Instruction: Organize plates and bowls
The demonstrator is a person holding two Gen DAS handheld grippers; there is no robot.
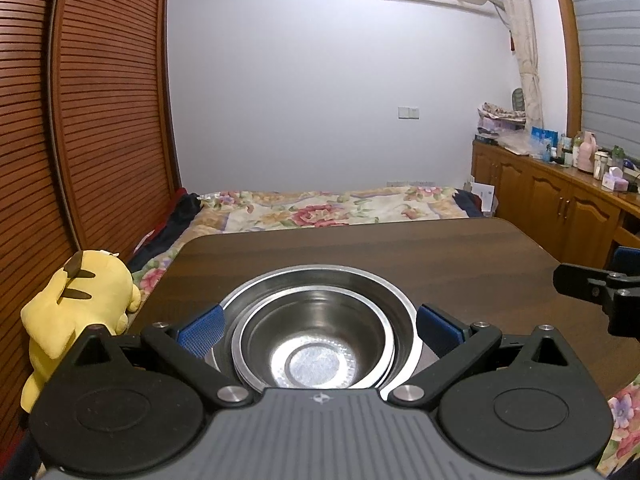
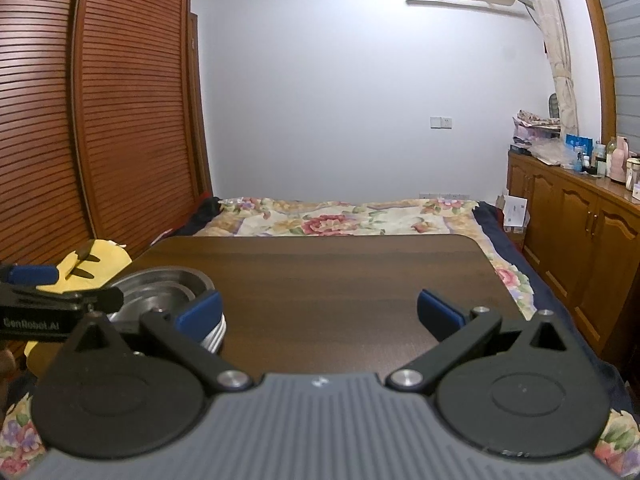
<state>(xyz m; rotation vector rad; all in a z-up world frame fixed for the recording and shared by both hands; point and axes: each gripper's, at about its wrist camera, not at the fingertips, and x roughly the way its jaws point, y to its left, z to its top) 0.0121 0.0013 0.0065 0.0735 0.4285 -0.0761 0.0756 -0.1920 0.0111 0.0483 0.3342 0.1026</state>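
Observation:
A stack of nested steel bowls (image 1: 316,328) sits on the dark wooden table (image 1: 400,256) near its front left. My left gripper (image 1: 320,330) is open, its blue pads either side of the stack without touching it. In the right wrist view the same bowl stack (image 2: 168,292) shows at the left, partly behind my left pad. My right gripper (image 2: 320,312) is open and empty over bare table (image 2: 340,280), to the right of the stack. The right gripper's tip shows in the left wrist view (image 1: 592,288) at the right edge.
A yellow plush toy (image 1: 76,304) lies left of the table. A bed with a floral quilt (image 1: 320,208) is behind it. A slatted wardrobe (image 1: 80,120) stands at the left, and a wooden cabinet (image 1: 552,200) with bottles at the right.

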